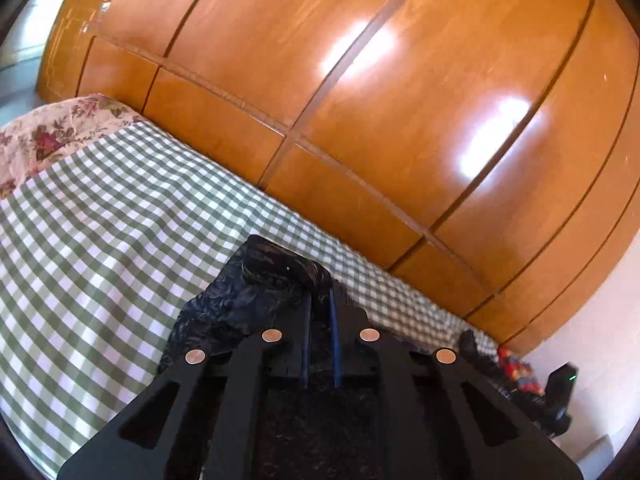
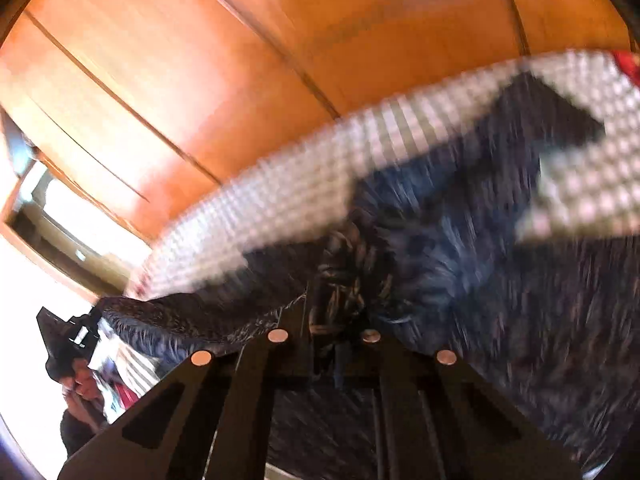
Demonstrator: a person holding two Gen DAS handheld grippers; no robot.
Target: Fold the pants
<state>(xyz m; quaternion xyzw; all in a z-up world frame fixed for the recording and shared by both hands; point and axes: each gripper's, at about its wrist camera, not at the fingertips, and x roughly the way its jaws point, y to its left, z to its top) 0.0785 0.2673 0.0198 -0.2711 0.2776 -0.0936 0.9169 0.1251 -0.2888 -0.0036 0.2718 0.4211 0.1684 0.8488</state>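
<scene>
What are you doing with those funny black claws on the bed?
A person is folding dark, mottled fabric pants on a bed covered by a green-and-white checked sheet, with a two-finger gripper in each hand. The left gripper and the right gripper are each shut on a bunch of the pants. A glossy wooden wardrobe stands behind the bed.

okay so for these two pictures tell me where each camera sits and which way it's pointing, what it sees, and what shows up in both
Left wrist: sits on the left gripper, looking along its fingers, shut on the dark pants; beyond lie the checked bedcover and wooden wardrobe.
Right wrist: sits on the right gripper, shut on the same pants, blurred; the left gripper shows at lower left.
Shared: pants, bedcover, wardrobe.
</scene>
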